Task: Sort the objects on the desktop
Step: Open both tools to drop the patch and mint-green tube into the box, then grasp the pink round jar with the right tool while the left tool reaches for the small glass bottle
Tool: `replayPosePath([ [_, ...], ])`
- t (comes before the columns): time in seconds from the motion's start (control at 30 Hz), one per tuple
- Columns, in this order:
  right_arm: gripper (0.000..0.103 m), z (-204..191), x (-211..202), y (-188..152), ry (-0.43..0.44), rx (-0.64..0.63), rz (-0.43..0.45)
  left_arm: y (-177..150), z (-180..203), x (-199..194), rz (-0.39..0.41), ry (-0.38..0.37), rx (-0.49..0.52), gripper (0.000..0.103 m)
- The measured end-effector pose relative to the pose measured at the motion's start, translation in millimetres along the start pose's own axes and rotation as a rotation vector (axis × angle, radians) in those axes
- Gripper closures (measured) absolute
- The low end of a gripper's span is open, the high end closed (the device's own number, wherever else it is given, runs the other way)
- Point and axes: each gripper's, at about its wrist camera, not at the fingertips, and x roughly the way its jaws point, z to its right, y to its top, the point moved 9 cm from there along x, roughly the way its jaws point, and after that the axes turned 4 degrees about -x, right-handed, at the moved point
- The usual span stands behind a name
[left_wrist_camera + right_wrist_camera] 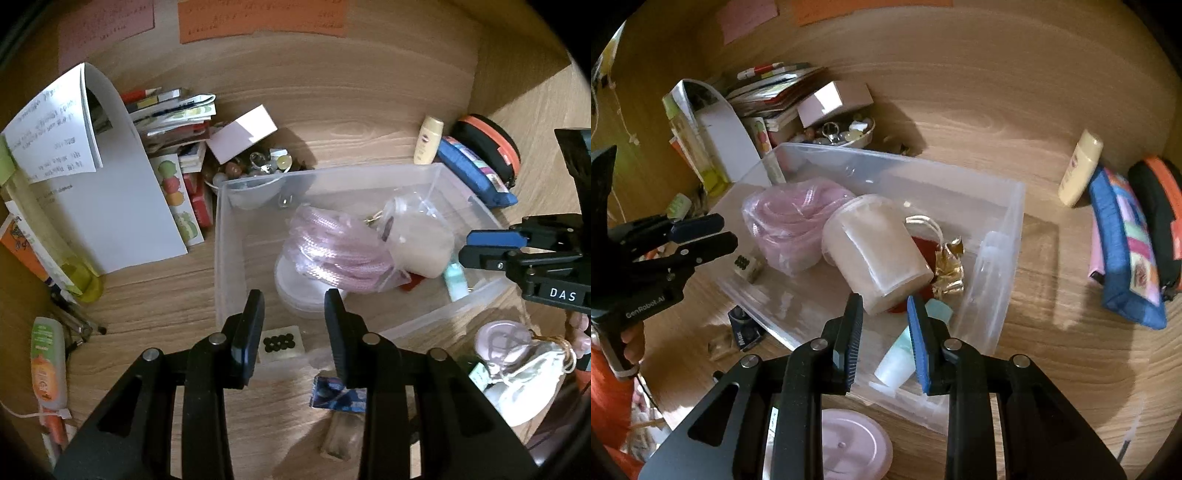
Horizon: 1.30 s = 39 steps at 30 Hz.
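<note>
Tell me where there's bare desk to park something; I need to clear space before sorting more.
Free: the wide wood strip behind the clear bin, running from the trinket bowl to the cream bottle, and the patch between the bin's right wall and the blue pouch. Crowded: the paper stack on the left, and the bin's inside.

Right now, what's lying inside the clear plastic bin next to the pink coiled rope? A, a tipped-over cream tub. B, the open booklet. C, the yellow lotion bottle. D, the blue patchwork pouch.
A: the cream tub lies on its side in the clear bin against the bagged pink rope, while the blue pouch, yellow bottle and open booklet all sit outside on the desk.
</note>
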Motion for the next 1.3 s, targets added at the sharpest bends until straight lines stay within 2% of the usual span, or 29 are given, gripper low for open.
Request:
replayPosePath([
  [0.07,0.079,-1.4,-6.7,0.5,0.003,-0.004,0.011,-0.6,0.5,-3.6,0.0,-0.003,-0.001,0.063],
  [0.17,0.068,-4.1,-20.3,-3.0,0.007,-0.011,0.029,-2.5,0.6,-11.0,0.015,0.001,0.001,0.054],
  [0.23,0.062,-5.6,-29.3,-7.1,0.009,-0.01,0.04,-4.7,0.6,-16.6,0.024,0.004,0.002,0.052],
  [0.37,0.059,-8.4,-38.1,-15.8,-0.017,-0.021,0.041,-9.6,1.9,-25.6,0.036,0.012,0.0,0.049],
  [0.5,0.055,-16.4,-41.3,-26.7,-0.002,-0.031,0.024,-17.4,2.8,-38.9,0.063,0.023,0.002,0.032],
  [0.63,0.049,-23.5,-40.9,-44.9,0.012,-0.041,-0.01,-31.3,3.5,-47.4,0.063,0.028,0.012,0.031],
  [0.87,0.049,-25.4,-25.6,-72.9,0.079,0.008,-0.116,-64.9,3.3,-34.5,-0.002,0.018,0.014,0.031],
  [0.93,0.045,-28.3,-23.5,-79.3,0.07,0.0,-0.134,-74.3,4.8,-30.1,-0.02,0.011,0.02,0.031],
  [1.1,0.044,-41.0,-24.5,-83.3,0.014,-0.068,-0.132,-88.5,8.6,-19.0,-0.051,0.003,0.036,0.031],
  [1.3,0.043,-42.1,-7.6,-90.4,0.018,-0.067,-0.176,-100.5,7.3,-4.9,-0.089,-0.01,0.025,0.031],
])
